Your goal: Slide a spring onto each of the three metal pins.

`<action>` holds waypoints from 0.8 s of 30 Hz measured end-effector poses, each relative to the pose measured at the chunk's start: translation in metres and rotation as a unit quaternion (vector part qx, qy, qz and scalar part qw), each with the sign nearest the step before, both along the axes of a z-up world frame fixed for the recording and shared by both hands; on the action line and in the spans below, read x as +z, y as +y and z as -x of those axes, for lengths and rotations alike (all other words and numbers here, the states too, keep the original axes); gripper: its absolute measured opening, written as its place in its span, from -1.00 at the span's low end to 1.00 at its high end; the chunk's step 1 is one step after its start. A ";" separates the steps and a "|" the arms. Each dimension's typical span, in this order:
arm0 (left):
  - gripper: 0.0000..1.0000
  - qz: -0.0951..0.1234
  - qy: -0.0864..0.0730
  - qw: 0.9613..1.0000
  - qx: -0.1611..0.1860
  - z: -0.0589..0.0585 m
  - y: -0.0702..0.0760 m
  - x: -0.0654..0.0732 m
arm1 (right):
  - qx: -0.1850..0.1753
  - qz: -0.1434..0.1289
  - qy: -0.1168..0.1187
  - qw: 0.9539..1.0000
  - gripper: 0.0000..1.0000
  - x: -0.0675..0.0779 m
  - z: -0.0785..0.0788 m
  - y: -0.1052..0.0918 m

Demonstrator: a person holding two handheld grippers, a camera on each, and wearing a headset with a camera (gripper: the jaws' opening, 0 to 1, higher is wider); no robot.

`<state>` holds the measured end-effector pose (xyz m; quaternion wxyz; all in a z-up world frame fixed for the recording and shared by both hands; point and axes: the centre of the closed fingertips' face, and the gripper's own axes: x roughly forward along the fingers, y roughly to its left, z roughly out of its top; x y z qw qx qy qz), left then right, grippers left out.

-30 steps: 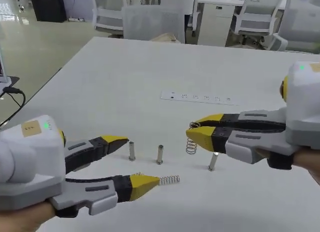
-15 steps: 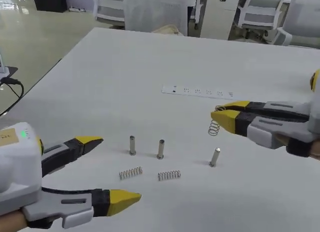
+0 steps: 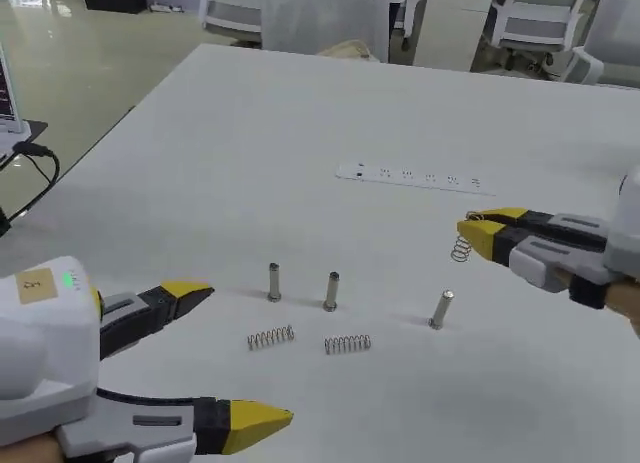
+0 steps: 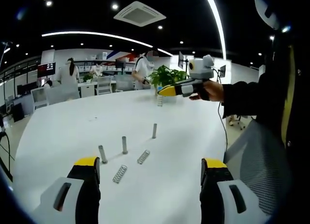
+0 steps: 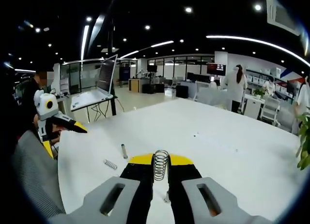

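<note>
Three short metal pins stand upright on the white table: left pin point(image 3: 274, 281), middle pin point(image 3: 331, 291), right pin point(image 3: 440, 309). Two springs lie flat in front of them, one point(image 3: 270, 337) at the left and one point(image 3: 347, 344) beside it. My right gripper point(image 3: 470, 229) is shut on a third spring point(image 3: 461, 248), which hangs above and right of the right pin; that spring point(image 5: 161, 165) stands between the yellow tips. My left gripper point(image 3: 228, 353) is open and holds nothing, near the front left; the pins point(image 4: 124, 144) and springs point(image 4: 119, 173) lie beyond its fingers.
A white power strip point(image 3: 414, 177) lies flat on the table behind the pins. Office chairs and desks stand past the far edge. A black cable point(image 3: 40, 161) hangs off the left side.
My right gripper has lifted the spring up and to the right, away from the pins. My left gripper has pulled back toward me and stayed open.
</note>
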<state>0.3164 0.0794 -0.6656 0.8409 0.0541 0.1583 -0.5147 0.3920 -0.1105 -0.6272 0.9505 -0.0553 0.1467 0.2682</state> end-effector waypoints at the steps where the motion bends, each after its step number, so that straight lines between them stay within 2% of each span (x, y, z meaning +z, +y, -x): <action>1: 0.66 -0.001 0.001 1.000 0.001 0.000 0.000 -0.001 | 0.001 0.000 0.003 1.000 -0.86 -0.007 -0.001 -0.001; 4: 0.65 -0.003 0.003 1.000 0.002 -0.001 0.001 -0.003 | -0.004 0.007 0.013 1.000 -0.86 -0.021 -0.004 -0.005; 8: 0.64 -0.006 0.007 1.000 0.004 -0.001 0.002 -0.006 | -0.011 0.007 0.011 1.000 -0.86 -0.034 -0.007 -0.010; 12: 0.63 -0.008 0.010 1.000 0.005 -0.002 0.003 -0.008 | -0.014 0.001 0.007 1.000 -0.86 -0.041 -0.010 -0.013; 17: 0.62 -0.009 0.010 1.000 0.009 -0.003 0.004 -0.009 | -0.016 -0.002 0.016 1.000 -0.86 -0.052 -0.011 -0.016; 24: 0.61 -0.012 0.014 1.000 0.010 -0.003 0.005 -0.011 | -0.019 -0.009 0.018 1.000 -0.86 -0.057 -0.013 -0.017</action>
